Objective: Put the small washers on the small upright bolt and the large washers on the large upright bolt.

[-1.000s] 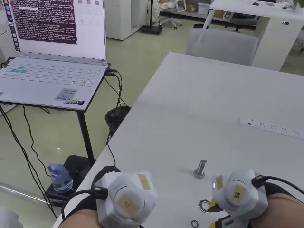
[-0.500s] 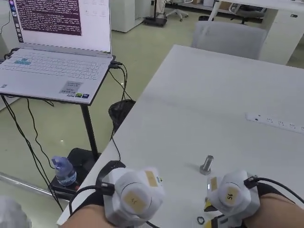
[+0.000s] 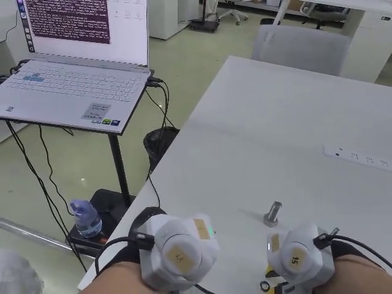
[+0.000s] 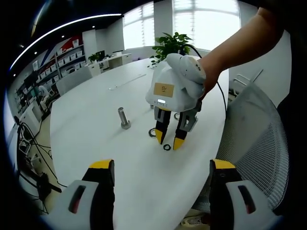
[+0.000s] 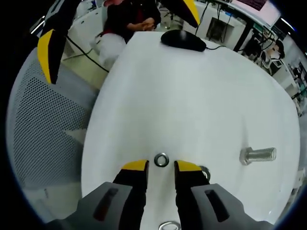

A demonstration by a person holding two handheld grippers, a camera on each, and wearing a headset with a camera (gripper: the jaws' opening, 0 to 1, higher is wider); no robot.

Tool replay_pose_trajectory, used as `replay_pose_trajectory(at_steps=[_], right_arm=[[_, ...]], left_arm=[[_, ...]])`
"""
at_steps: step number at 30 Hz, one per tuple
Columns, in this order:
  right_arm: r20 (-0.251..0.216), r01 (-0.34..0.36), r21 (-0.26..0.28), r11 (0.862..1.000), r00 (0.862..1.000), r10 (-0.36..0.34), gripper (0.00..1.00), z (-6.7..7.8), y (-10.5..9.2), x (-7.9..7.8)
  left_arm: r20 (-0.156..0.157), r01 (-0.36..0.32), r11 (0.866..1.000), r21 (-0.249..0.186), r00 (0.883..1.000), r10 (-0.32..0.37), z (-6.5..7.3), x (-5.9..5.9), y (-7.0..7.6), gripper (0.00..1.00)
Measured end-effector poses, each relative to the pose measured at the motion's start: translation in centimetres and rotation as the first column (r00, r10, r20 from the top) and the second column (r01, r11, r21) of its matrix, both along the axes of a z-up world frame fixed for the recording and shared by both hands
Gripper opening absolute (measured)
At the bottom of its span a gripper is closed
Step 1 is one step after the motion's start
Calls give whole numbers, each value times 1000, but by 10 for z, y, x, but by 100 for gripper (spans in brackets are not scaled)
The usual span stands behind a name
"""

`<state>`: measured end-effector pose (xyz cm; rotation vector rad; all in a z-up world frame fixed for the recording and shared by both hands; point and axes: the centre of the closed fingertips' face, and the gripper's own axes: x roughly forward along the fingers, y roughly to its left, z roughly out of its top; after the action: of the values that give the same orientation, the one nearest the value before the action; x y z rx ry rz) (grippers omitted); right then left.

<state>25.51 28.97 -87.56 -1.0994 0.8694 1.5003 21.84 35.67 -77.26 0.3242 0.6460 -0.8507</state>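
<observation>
— Reaching for a washer: was that the step in hand?
— Probably. The right gripper (image 5: 161, 167) pointed down at the white tabletop (image 3: 257, 122), its yellow-tipped jaws parted only narrowly and holding nothing. A small steel ring washer (image 5: 161, 159) lay flat just beyond the tips, in line with the gap between them.
— And the next move?
— By judgement: advance slightly, close on the washer's rim and lift it. Then carry it to the upright steel bolt (image 5: 258, 155), which stood head-down on the table, near the gripper on its far side and apart from the washer. The hole would need centring over the shank before release, and so thin a ring might slip.
— Other washers?
— A larger steel washer (image 4: 152, 132) lay just beside the right gripper's jaws, towards the bolt. Whether this bolt was the small or the large one could not be told.
— The left gripper?
— The left gripper (image 4: 162, 167) hovered to the left, jaws wide apart, empty.
</observation>
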Motion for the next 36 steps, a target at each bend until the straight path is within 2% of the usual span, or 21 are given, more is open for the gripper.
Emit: replay_pose_trajectory(at_steps=[17, 25, 36], right_arm=[[0, 24, -3, 1000, 1000, -24, 20, -1, 0, 3], [7, 10, -3, 1000, 1000, -10, 15, -2, 4, 1], [10, 23, -33, 999, 1000, -22, 14, -3, 4, 0]], left_arm=[[-7, 0, 1000, 3, 1000, 0, -2, -1, 1, 77], [-7, 0, 1000, 1, 1000, 0, -3, -2, 1, 77], [-13, -7, 1000, 1, 1000, 7, -5, -4, 2, 75]])
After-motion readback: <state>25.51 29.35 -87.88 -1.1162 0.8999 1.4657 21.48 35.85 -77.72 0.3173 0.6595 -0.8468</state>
